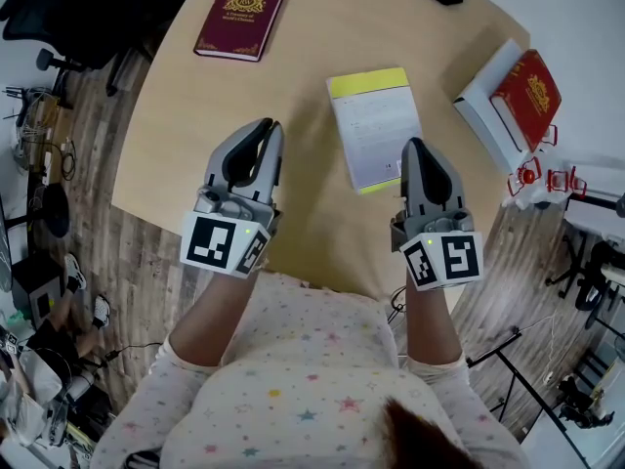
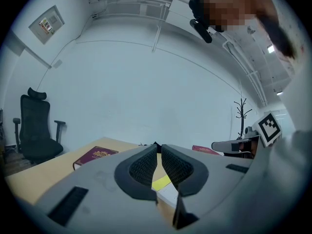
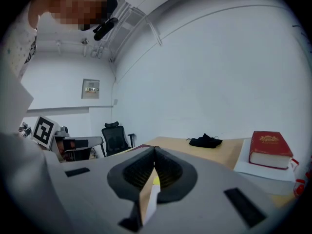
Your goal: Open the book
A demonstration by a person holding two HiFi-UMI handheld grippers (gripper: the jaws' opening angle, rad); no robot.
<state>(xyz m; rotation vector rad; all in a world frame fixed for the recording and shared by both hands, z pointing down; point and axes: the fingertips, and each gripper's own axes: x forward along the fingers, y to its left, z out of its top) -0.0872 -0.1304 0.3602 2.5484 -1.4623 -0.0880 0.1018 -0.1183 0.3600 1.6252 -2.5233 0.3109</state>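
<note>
A white book with a yellow band [image 1: 371, 125] lies closed flat in the middle of the round wooden table [image 1: 293, 66]. My right gripper [image 1: 414, 147] is shut and hovers over the book's near right corner, hiding it. My left gripper [image 1: 262, 128] is shut with nothing in it, over bare table to the left of the book. In the left gripper view the book [image 2: 163, 183] shows through the slit below the closed pads [image 2: 146, 167]. The right gripper view shows its jaws [image 3: 155, 150] closed, with a sliver of book and table under them.
A dark red book [image 1: 240, 18] lies at the table's far left. Another red book [image 1: 527, 86] rests on a white box [image 1: 479, 101] at the right edge. A black object [image 3: 204, 141] lies at the far side. An office chair [image 2: 36, 128] stands beyond the table.
</note>
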